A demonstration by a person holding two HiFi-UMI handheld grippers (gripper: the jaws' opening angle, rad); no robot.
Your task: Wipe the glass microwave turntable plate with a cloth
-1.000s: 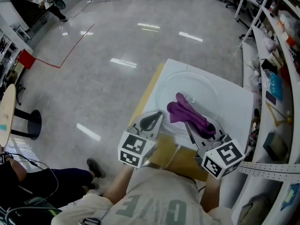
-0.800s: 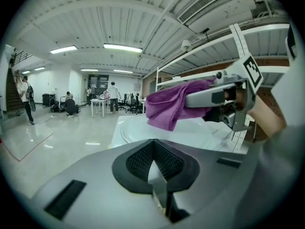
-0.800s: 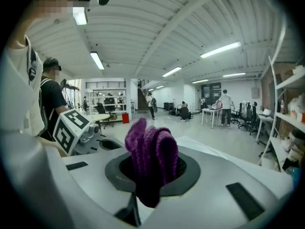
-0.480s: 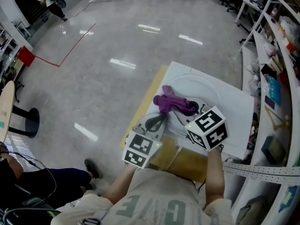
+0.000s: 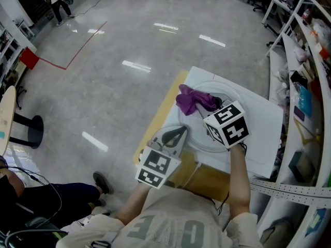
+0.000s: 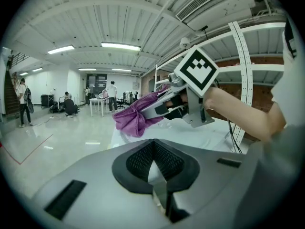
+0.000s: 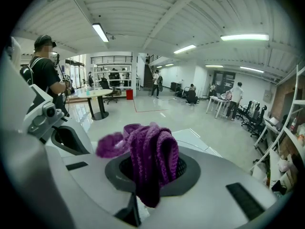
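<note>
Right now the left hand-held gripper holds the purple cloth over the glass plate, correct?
No: it is the right hand-held gripper that holds the purple cloth over the glass plate, as the right gripper view shows.

1 glass plate (image 5: 207, 141), 1 purple cloth (image 5: 194, 99), 1 white table (image 5: 261, 133), 2 grippers: left gripper (image 5: 175, 135), right gripper (image 5: 202, 107).

Bright, sharp; fisheye-warped, dark-cornered edges.
</note>
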